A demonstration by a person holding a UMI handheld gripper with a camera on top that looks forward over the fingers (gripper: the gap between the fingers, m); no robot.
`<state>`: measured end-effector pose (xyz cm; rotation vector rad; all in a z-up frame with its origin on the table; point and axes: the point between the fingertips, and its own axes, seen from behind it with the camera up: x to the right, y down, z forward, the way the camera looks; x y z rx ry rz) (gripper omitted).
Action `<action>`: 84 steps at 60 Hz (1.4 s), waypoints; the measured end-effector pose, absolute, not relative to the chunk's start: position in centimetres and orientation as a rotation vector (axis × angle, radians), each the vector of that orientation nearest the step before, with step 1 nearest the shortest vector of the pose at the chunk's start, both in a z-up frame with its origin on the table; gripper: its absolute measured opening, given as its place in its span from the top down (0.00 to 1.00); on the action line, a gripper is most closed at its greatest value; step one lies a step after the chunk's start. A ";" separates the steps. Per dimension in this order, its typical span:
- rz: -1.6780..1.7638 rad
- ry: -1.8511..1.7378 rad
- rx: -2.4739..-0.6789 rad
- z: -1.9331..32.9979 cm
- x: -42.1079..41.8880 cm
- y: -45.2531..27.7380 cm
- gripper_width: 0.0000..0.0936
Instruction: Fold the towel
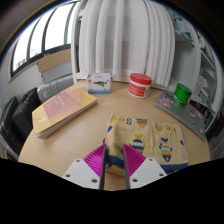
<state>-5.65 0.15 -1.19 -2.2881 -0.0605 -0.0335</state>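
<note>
A cream towel (pixel 150 133) with coloured cartoon prints lies on the wooden table (pixel 85 135) just ahead of my fingers. My gripper (pixel 113 163) has its magenta pads (pixel 96 160) closed on the towel's near left edge, and a narrow fold of cloth (pixel 114 155) stands pinched between them. The rest of the towel spreads flat to the right and beyond the fingers.
A yellow book or folder (pixel 62 108) lies at the left. A small box (pixel 99 84), a red-lidded tub (pixel 140 85) and a green cup (pixel 182 94) stand at the far side. A grey mat (pixel 180 112) lies beyond the towel. A window and curtain are behind.
</note>
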 end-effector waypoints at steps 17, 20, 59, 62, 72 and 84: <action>-0.127 -0.073 -2.295 0.0 -6.3 0.2 0.97; -0.061 -0.041 -2.284 1.8 -6.7 0.5 0.97; 0.144 0.634 -2.331 -1.1 9.6 -2.0 0.85; 0.176 0.647 -2.360 -1.0 9.6 -2.8 0.65; 0.223 0.525 -2.348 3.5 10.4 -6.1 0.10; 0.314 0.480 -2.251 10.5 12.7 -12.6 0.11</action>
